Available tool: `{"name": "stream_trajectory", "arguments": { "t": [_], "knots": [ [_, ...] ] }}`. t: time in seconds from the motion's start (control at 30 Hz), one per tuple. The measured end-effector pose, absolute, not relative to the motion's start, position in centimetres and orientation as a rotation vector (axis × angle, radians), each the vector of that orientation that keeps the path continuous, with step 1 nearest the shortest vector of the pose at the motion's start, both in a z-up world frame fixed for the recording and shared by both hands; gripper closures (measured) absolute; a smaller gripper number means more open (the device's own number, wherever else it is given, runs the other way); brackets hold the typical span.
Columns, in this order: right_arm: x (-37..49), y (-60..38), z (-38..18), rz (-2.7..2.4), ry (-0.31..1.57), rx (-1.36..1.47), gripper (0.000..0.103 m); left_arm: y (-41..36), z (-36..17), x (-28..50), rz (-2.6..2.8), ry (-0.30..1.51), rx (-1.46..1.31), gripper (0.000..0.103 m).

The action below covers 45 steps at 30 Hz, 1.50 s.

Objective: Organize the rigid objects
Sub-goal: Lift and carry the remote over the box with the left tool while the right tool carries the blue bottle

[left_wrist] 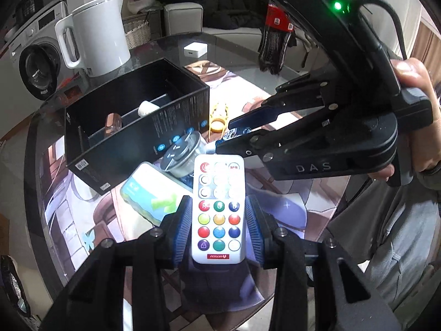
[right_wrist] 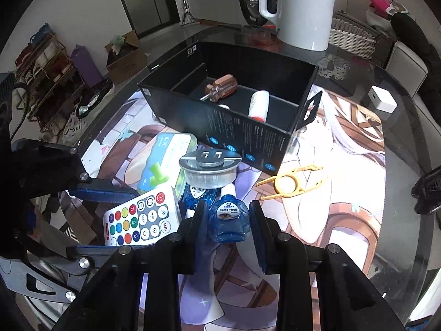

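My left gripper [left_wrist: 219, 209] is shut on a white remote [left_wrist: 218, 209] with coloured buttons; the remote also shows in the right wrist view [right_wrist: 140, 218] between blue pads. My right gripper [right_wrist: 228, 215] stands around a blue eye-drop bottle [right_wrist: 228, 218], pads close to its sides. From the left wrist view the right gripper [left_wrist: 224, 135] reaches in from the right. An open black box [right_wrist: 228, 113] holds a screwdriver [right_wrist: 217, 85] and a white tube [right_wrist: 258, 104]. A round metal-lidded container [right_wrist: 209, 168], a green-white case [right_wrist: 165, 160] and a yellow clip [right_wrist: 289, 182] lie on the mat.
A white kettle [right_wrist: 300, 8] stands behind the box on the round glass table [right_wrist: 399, 165]. A small white cube [right_wrist: 381, 102] sits at the right. A dark cola bottle [left_wrist: 275, 44] stands at the far side. A washing machine [left_wrist: 33, 55] and sofa lie beyond.
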State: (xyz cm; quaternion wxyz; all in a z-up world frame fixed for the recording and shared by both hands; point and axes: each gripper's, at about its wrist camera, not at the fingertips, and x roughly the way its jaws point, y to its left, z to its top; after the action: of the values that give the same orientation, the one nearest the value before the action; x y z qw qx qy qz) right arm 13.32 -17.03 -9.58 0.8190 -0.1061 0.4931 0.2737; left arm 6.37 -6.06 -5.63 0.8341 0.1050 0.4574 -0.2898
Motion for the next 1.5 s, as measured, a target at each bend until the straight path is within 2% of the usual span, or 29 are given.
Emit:
{"name": "stream_trajectory", "arguments": {
  "t": [0.27, 0.5, 0.67, 0.83, 1.03, 1.5],
  "knots": [
    [12.8, -18.1, -6.0, 0.586, 0.901, -0.147, 0.073, -3.5, -1.9, 5.8, -0.570, 0.809, 0.108, 0.065],
    [9.8, -18.4, -1.2, 0.563, 0.598, -0.157, 0.073, -1.6, 2.2, 4.5, -0.422, 0.556, 0.042, 0.065],
    [6.3, -17.9, 1.2, 0.557, 0.362, -0.185, 0.073, -0.4, 3.3, 3.4, -0.321, 0.442, 0.030, 0.065],
    [3.3, -17.5, 2.7, 0.559, 0.216, -0.174, 0.073, 0.1, 3.9, 2.0, -0.277, 0.337, 0.021, 0.065],
    [1.6, -17.3, 3.5, 0.564, 0.145, -0.161, 0.073, 0.9, 4.3, 1.5, -0.287, 0.284, -0.010, 0.065],
    [3.1, -16.7, 4.5, 0.565, 0.144, -0.107, 0.073, 1.1, 4.3, 4.8, -0.247, 0.308, -0.051, 0.065]
  ]
}}
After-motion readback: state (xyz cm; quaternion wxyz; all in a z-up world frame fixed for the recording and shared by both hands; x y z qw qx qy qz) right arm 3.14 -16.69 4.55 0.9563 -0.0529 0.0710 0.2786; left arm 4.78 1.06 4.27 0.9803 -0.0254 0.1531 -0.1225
